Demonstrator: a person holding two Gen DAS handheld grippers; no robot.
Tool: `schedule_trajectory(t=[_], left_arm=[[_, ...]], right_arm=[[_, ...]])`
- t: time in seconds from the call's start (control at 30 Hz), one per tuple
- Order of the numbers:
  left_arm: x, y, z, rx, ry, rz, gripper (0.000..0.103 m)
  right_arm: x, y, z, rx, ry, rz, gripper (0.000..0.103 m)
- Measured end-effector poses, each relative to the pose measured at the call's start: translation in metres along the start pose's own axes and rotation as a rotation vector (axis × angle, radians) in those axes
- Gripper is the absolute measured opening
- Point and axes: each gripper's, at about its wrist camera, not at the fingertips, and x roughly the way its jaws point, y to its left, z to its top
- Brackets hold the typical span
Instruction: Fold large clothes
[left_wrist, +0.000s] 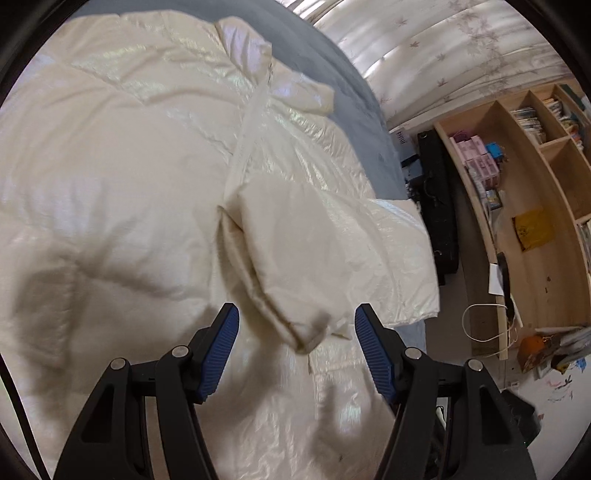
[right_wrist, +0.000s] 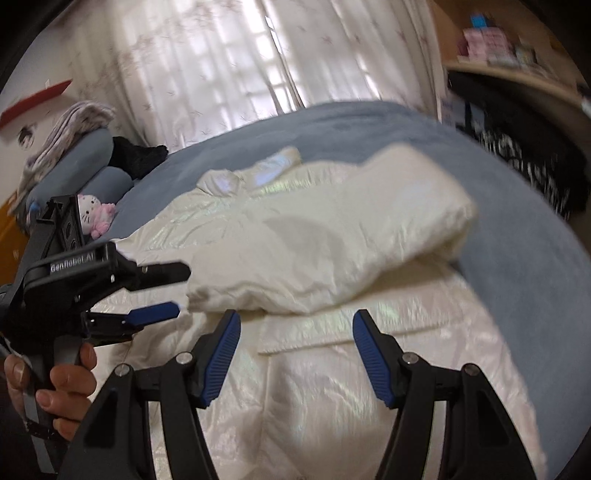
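Jaws apart, jacket sleeve (left_wrist: 295, 258) prob. just beyond

Jacket (right_wrist: 314, 229) lies spread on the bed (right_wrist: 369, 125), one sleeve (right_wrist: 369, 221) folded across its body. Pillows (right_wrist: 92, 166) and a plush toy (right_wrist: 98, 218) at the bed's far left corner. Curtain (right_wrist: 229, 66) behind the bed. Shelves (left_wrist: 535, 177) beyond the bed's right edge.
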Motion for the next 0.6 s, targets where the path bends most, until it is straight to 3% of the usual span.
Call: schedule_trajectory(t=[0.03,0.1,0.13,0.17,0.33,0.47,0.6], left_arm=[[0.007,-0.002,0.001,-0.008,0.015,0.010,0.057],[0.022,-0.005,0.006,-0.014,0.051,0.015,0.034],[0.026,-0.007,0.007,-0.006,0.057,0.032,0.018],[0.031,-0.015,0.010,0.028,0.053,0.074,0.011],[0.012,-0.073,0.030,0.271,-0.086,0.239,0.005],[-0.031,-0.115,0.050,0.466,-0.270,0.329,0.005],[-0.058,-0.099,0.068,0.507,-0.362,0.451,0.005]], right_arm=[[0.003,-0.002,-0.002,0.010,0.006,0.002,0.063],[0.010,-0.006,-0.006,0.027,0.019,0.003,0.064],[0.012,-0.007,-0.008,0.031,0.024,0.004,0.064],[0.014,-0.008,-0.010,0.034,0.030,0.006,0.063],[0.018,-0.008,-0.015,0.034,0.036,0.011,0.063],[0.017,-0.008,-0.015,0.031,0.034,0.011,0.063],[0.017,-0.006,-0.013,0.024,0.039,0.012,0.063]])
